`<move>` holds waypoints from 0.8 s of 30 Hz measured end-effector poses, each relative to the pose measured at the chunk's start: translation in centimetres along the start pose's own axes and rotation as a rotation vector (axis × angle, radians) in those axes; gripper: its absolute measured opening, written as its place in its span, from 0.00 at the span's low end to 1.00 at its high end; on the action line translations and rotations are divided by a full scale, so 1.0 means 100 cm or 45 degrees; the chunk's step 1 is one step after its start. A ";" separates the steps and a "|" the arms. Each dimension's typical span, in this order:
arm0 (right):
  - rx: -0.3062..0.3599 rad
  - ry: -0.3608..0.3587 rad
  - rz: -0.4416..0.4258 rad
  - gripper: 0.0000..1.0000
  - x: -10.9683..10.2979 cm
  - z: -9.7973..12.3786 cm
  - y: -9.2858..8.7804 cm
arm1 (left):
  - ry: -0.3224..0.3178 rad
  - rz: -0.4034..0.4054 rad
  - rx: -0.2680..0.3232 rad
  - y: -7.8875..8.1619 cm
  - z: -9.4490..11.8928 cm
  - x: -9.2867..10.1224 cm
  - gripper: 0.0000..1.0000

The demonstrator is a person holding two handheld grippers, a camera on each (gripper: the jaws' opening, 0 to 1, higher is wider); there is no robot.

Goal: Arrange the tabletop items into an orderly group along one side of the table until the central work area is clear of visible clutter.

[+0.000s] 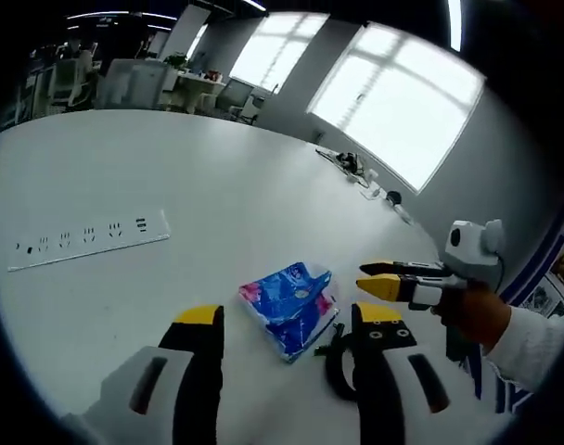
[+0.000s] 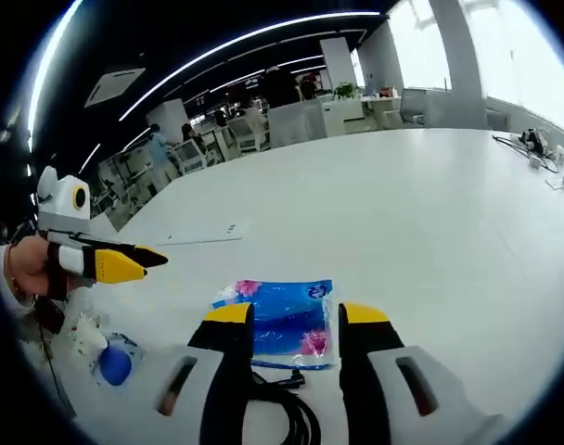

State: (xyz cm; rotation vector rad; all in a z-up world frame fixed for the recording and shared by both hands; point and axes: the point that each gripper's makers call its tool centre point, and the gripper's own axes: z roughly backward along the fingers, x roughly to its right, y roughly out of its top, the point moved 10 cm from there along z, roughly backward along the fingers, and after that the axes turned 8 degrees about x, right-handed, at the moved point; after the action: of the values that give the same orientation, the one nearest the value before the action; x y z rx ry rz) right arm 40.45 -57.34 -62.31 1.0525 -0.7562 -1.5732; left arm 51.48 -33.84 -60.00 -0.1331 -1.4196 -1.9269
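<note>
The blue pack [image 1: 290, 309] [image 2: 285, 327] lies flat on the white table [image 1: 217, 195] [image 2: 403, 213], right by a black cable [image 1: 336, 363] [image 2: 282, 408]. The left gripper [image 1: 287, 324] and right gripper [image 2: 287, 320] hang above the pack, each with jaws spread wide, holding nothing. A white power strip [image 1: 87, 236] lies well apart from the pack.

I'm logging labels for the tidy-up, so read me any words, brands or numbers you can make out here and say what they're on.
No text can be read.
Blue packet: pink and white print, too blurred to read.
White power strip: dark socket marks, no legible lettering.
Framed pictures on the wall: too small to read.
</note>
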 end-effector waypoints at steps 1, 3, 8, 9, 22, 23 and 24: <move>0.006 0.004 0.000 0.36 -0.002 0.002 0.001 | -0.002 -0.002 0.004 0.002 0.005 0.000 0.58; 0.014 0.017 0.002 0.37 -0.008 0.010 0.004 | -0.005 -0.003 0.006 0.004 0.010 0.001 0.59; 0.040 0.059 0.014 0.39 -0.024 0.022 0.010 | -0.019 -0.019 0.026 0.010 0.036 0.003 0.59; 0.051 0.071 0.017 0.39 -0.028 0.026 0.012 | -0.018 -0.023 0.027 0.011 0.040 0.003 0.59; 0.103 0.185 0.055 0.44 -0.069 0.054 0.028 | -0.057 -0.023 0.101 0.024 0.108 0.010 0.62; 0.109 0.200 0.057 0.44 -0.074 0.057 0.030 | -0.060 -0.021 0.110 0.025 0.113 0.011 0.63; 0.111 0.205 0.059 0.44 -0.077 0.059 0.031 | -0.060 -0.021 0.117 0.027 0.117 0.011 0.63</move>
State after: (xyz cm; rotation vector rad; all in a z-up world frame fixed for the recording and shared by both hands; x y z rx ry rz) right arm 36.84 -50.90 -55.28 1.2014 -0.7390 -1.4081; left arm 48.50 -24.59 -52.87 -0.1245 -1.5424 -1.8789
